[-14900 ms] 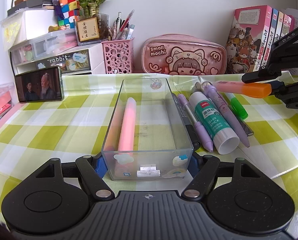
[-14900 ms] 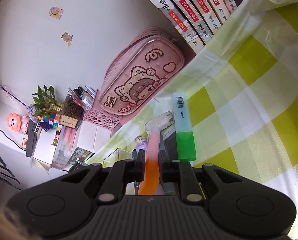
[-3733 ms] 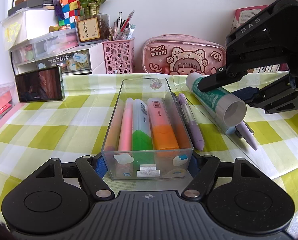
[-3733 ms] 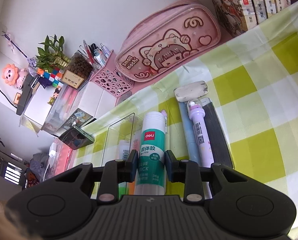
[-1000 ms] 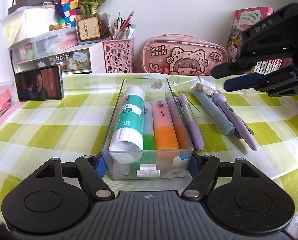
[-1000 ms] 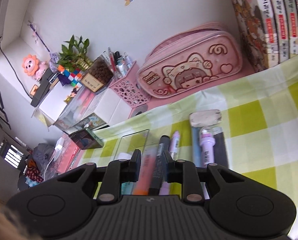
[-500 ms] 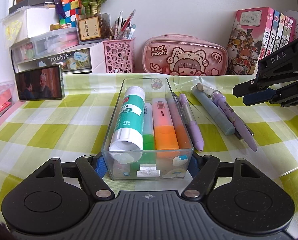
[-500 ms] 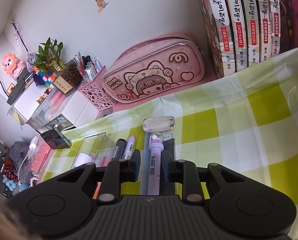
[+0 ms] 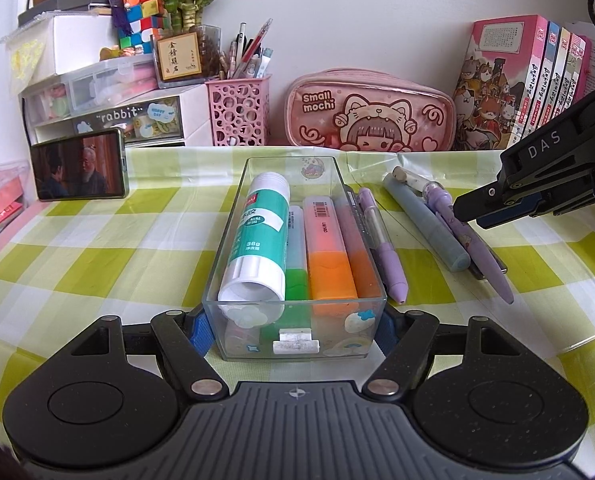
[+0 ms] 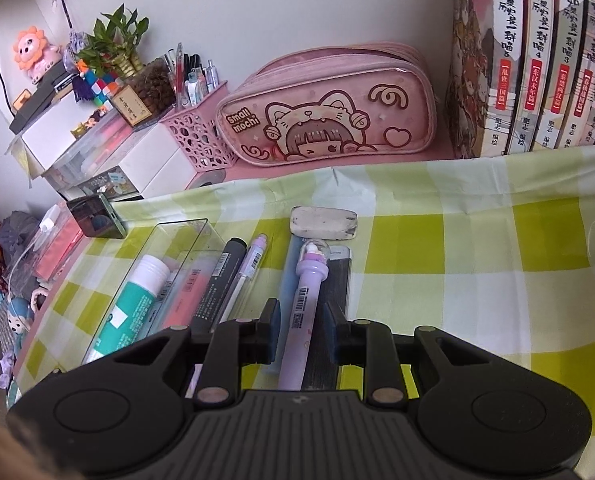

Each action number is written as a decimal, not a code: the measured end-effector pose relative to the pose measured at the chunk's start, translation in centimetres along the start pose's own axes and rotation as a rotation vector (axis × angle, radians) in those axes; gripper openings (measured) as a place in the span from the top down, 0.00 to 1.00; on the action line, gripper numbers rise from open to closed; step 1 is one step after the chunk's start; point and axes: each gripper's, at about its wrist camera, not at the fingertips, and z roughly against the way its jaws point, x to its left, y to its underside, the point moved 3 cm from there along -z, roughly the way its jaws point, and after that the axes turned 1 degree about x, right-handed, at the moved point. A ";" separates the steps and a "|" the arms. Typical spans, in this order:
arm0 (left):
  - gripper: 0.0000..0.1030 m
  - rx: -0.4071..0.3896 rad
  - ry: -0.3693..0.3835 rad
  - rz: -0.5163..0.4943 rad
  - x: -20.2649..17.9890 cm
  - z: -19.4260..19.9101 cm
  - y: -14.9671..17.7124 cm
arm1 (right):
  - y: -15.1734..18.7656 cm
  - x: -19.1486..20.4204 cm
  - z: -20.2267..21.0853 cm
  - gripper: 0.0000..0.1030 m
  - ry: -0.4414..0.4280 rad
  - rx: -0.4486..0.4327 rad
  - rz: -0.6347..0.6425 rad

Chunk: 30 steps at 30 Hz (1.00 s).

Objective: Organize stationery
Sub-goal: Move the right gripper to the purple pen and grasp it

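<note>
Clear box point(image 9: 339, 184): your left gripper point(image 9: 293, 330) clamps it; glue stick point(image 9: 257, 236), highlighters inside
Left out: purple pen point(image 10: 303, 312) between your right gripper point(image 10: 299, 330)'s narrow, untouching jaws; eraser point(image 10: 323, 223) beyond

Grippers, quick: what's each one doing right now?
Left gripper: shut on the clear plastic organizer box.
Right gripper: open, straddling the purple pen, holding nothing.

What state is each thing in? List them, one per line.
left gripper: shut on clear box
right gripper: open over purple pen
glue stick: lying in clear box
orange highlighter: lying in clear box
eraser: loose on tablecloth
phone: screen lit
</note>
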 end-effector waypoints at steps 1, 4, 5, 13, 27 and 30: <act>0.30 0.000 0.000 0.000 0.0 0.0 0.0 | 0.0 0.2 -0.2 0.66 0.007 0.009 0.010; 0.30 0.000 0.000 0.000 0.0 0.0 0.0 | 0.2 0.6 -0.7 0.66 0.059 0.026 0.030; 0.30 0.000 0.000 0.001 0.0 0.0 0.0 | 0.2 0.7 -0.7 0.66 0.073 0.027 0.039; 0.30 0.000 0.001 0.001 0.0 0.0 0.0 | 0.2 1.1 -1.4 0.75 0.092 0.039 0.022; 0.30 0.000 0.002 0.001 0.0 -0.1 -0.1 | 0.5 -0.8 0.5 0.76 -0.015 -0.022 -0.265; 0.30 0.000 0.002 0.001 0.0 -0.1 -0.1 | 0.5 -0.7 0.9 0.76 -0.036 -0.047 -0.300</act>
